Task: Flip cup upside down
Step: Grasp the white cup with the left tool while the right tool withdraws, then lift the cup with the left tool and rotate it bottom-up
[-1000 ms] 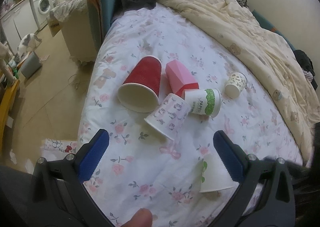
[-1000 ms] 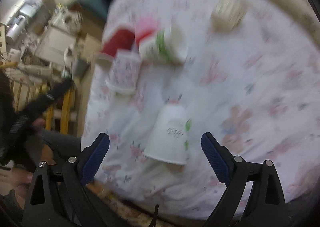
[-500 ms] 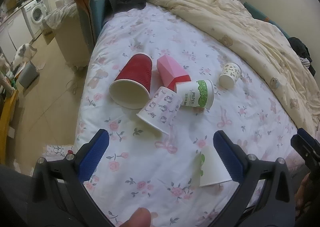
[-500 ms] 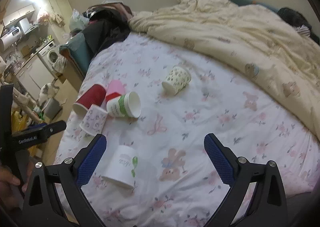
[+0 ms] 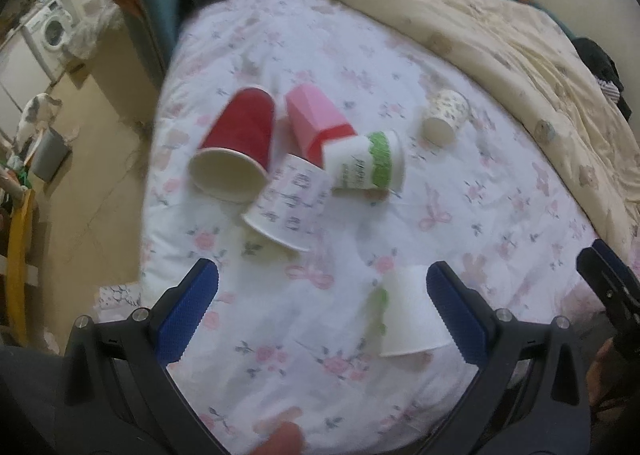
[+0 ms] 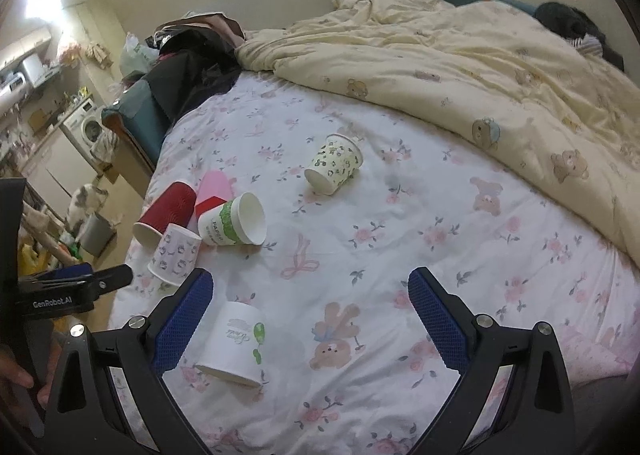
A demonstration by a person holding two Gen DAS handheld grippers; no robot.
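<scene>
Right tongs agape (empty) above white cup, mouth-down, upright.

The bed sheet is soft matt cloth with a printed flower pattern, lightly creased, and the cream quilt beside it is thick, puffy cloth with printed bears. The white cup, the green-banded cup, the leaf-print cup and the patterned cup look like smooth matt paper; the red cup shows a finely ribbed outer wall, and the pink cup has flat, smooth facets. Both the left gripper and the right gripper have matt black plastic bodies with bright metal screws, and their fingers carry blue pads with a rough, knurled texture.
</scene>
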